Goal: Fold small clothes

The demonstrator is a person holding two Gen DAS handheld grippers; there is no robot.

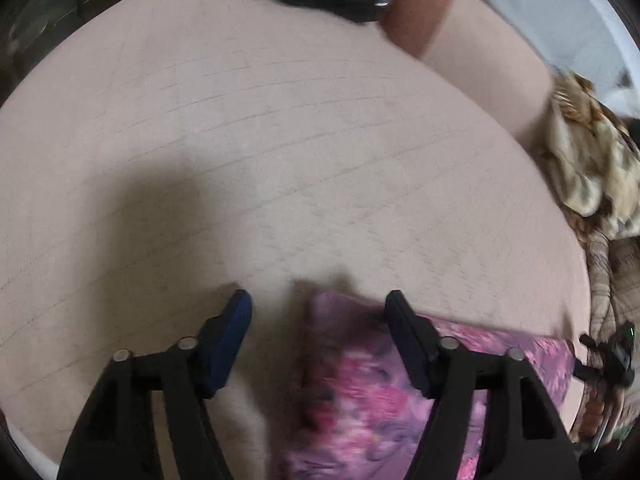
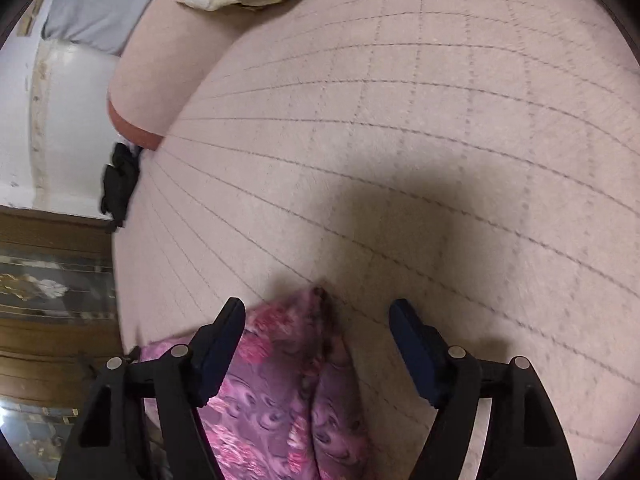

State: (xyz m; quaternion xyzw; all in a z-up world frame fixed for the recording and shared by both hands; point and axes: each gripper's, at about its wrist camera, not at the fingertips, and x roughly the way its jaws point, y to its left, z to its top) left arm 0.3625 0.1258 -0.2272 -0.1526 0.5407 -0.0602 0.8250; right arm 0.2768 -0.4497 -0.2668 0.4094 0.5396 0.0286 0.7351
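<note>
A: No readable writing or label showed anywhere. What did the garment look like?

B: A small pink-and-purple floral cloth (image 1: 352, 392), folded and puffy, lay on the pale grid-stitched bed cover (image 1: 280, 140) at its near edge (blurred in both views).

A: And the fingers?

B: The left gripper (image 1: 318, 300) stood wide, the cloth's corner between its jaws, pads clear of it. The right gripper (image 2: 318, 312) gaped too, the cloth's other corner (image 2: 280, 380) between its jaws, untouched.

A: Any containers?

B: None; only a cream-and-brown patterned blanket (image 1: 588, 168) bunched at the cover's edge.
</note>
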